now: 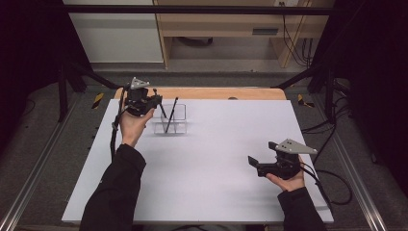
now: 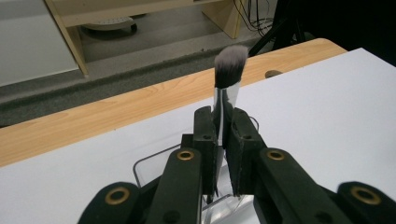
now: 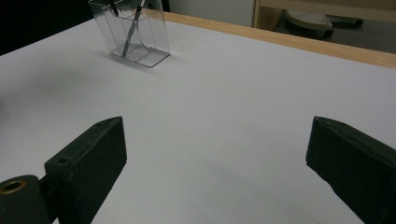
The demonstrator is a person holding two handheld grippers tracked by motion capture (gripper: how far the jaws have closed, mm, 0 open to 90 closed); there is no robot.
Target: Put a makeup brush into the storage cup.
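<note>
My left gripper (image 1: 156,98) hovers at the far left of the white table, shut on a makeup brush (image 1: 160,108). In the left gripper view the jaws (image 2: 223,123) clamp the silver ferrule, and the grey-tipped bristles (image 2: 230,65) stick out beyond them. The brush's thin handle slants down into a clear plastic organizer (image 1: 179,111), (image 2: 149,164), just right of the gripper. A second black stick (image 1: 172,115) leans inside that organizer (image 3: 149,46). My right gripper (image 1: 253,162), (image 3: 217,135) rests low over the table's right side, open, with nothing between its jaws.
The white board (image 1: 207,163) lies on a wooden tabletop whose far edge (image 1: 216,93) shows beyond it. Black frame bars and cables (image 1: 332,178) run along both sides. A wooden shelf unit (image 1: 231,29) stands on the floor behind.
</note>
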